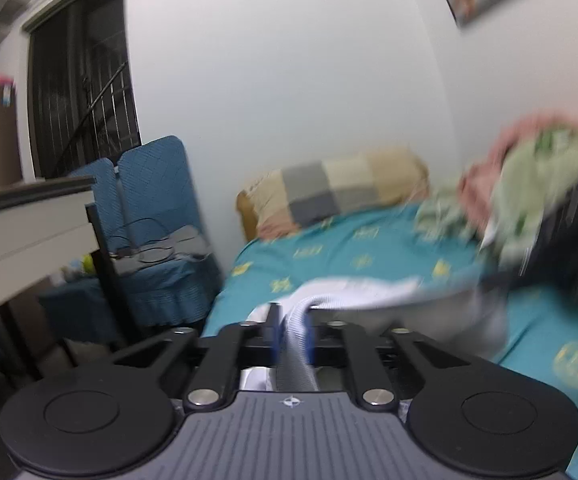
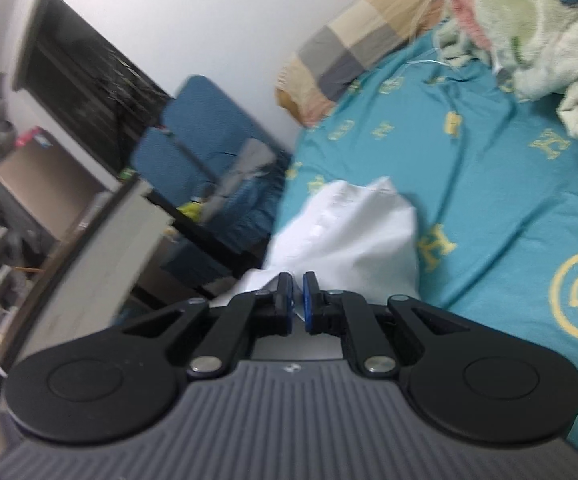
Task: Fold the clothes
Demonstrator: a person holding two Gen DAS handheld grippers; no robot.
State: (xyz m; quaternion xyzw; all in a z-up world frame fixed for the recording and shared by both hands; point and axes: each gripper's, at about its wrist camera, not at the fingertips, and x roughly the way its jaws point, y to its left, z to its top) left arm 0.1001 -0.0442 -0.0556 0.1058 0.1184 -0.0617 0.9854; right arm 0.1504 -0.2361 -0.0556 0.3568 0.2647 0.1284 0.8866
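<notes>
the bed [image 2: 469,184] has a teal sheet with yellow signs and a smiling face printed on it. at its head, by the wall, lies a checked pillow [image 2: 353,52] in beige and grey. a light green fleece blanket [image 2: 549,36] is heaped on the far side. a white garment [image 2: 353,228] lies near the bed's edge.

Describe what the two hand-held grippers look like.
Both look alike: the left hand-held gripper and right hand-held gripper have a ribbed grey body with a small emblem, round black discs at each side, black linkage arms with silver rivets, and blue-padded fingers. No cables or sleeves show.
</notes>
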